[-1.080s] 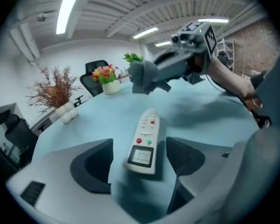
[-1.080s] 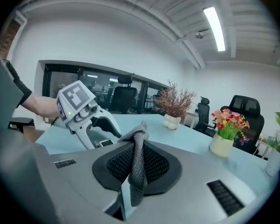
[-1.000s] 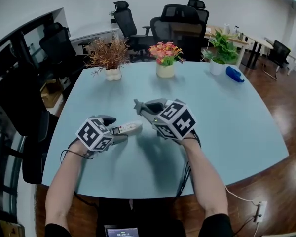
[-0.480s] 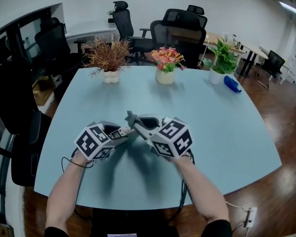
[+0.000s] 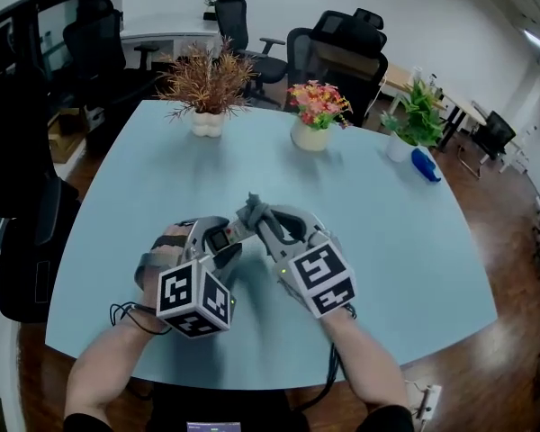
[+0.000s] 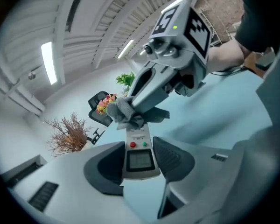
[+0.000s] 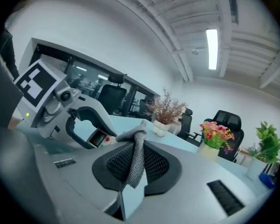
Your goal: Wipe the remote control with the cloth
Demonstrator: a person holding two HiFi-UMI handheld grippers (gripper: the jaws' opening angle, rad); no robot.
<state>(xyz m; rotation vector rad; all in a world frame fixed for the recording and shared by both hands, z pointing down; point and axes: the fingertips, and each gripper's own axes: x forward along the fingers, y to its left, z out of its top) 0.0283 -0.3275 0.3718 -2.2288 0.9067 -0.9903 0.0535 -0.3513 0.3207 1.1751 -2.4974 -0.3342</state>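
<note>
- Remote control (image 6: 139, 155) sits between the jaws of my left gripper (image 6: 139, 166). These jaws have just been closing, and now both pads press on its two sides.
- Its small screen lies between the pads, and the red and green buttons are just beyond them, toward the far end.
- I hold the remote control above the pale blue table (image 5: 405, 232), close to the near edge and a little left of the middle.
- My right gripper (image 7: 134, 164) has its jaws pressed together on the grey cloth (image 7: 136, 157). The cloth hangs down between the pads and also stands out past the tips.
- In the left gripper view the bunched cloth touches the far end of the remote control, just beyond the buttons.
- On the far side of the table stand a pot of dry brown plant (image 5: 207, 84) at the left, a pot of pink and orange flowers (image 5: 317, 115) in the middle and a green plant (image 5: 416, 115) at the right, with a blue thing (image 5: 425, 165) near it.
- Black office chairs (image 5: 337, 48) stand behind the table.
</note>
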